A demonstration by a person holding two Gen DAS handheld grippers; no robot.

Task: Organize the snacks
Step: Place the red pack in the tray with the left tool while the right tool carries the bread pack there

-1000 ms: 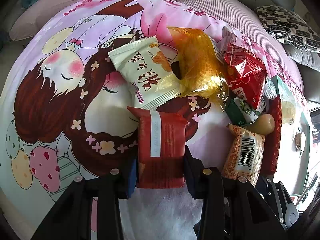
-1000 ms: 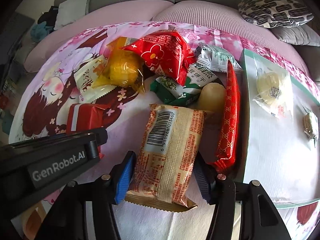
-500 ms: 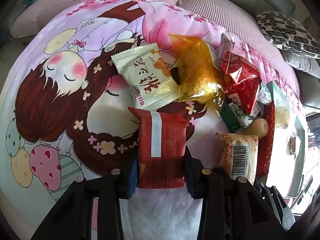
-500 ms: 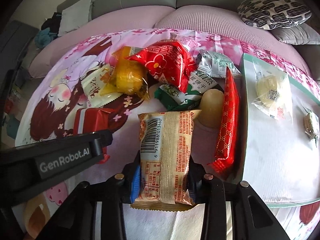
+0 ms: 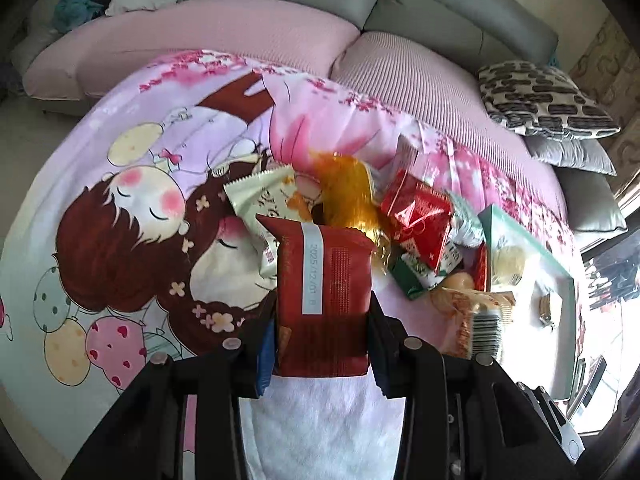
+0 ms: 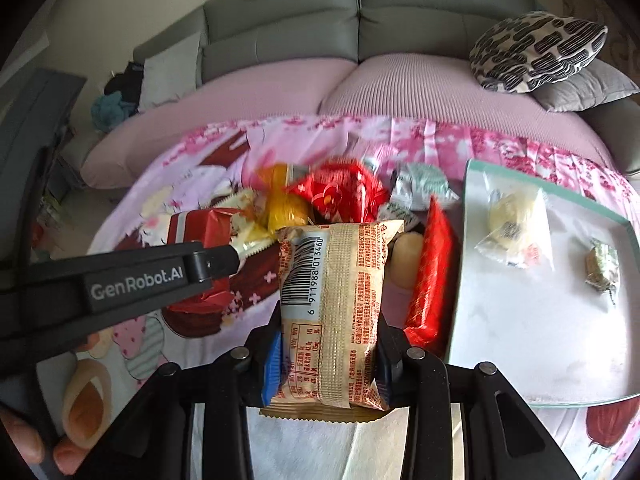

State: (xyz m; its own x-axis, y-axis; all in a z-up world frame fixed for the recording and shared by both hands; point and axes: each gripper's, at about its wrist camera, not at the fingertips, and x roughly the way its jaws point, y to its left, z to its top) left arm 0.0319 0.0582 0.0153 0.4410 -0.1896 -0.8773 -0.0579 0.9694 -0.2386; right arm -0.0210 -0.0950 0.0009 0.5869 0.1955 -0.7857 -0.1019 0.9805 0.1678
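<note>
My left gripper (image 5: 322, 344) is shut on a dark red snack packet (image 5: 324, 296) and holds it above the cartoon-print cloth (image 5: 120, 208). My right gripper (image 6: 326, 356) is shut on a beige barcode packet (image 6: 332, 308), also lifted; it also shows in the left wrist view (image 5: 476, 320). A pile of snacks lies beyond: a yellow bag (image 6: 284, 208), a red flower-print bag (image 6: 340, 196), a long red packet (image 6: 430, 276), a cream packet (image 5: 264, 204). The left gripper's arm (image 6: 120, 280) crosses the right wrist view.
A white tray with a green rim (image 6: 540, 312) sits at the right and holds a pale round snack (image 6: 512, 220) and a small wrapped candy (image 6: 602, 268). A pink and grey sofa (image 6: 360, 80) with a patterned cushion (image 6: 536, 48) stands behind.
Both grippers have lifted up and back with their packets. The right gripper closed on the beige packet between the first earlier frame and the second.
</note>
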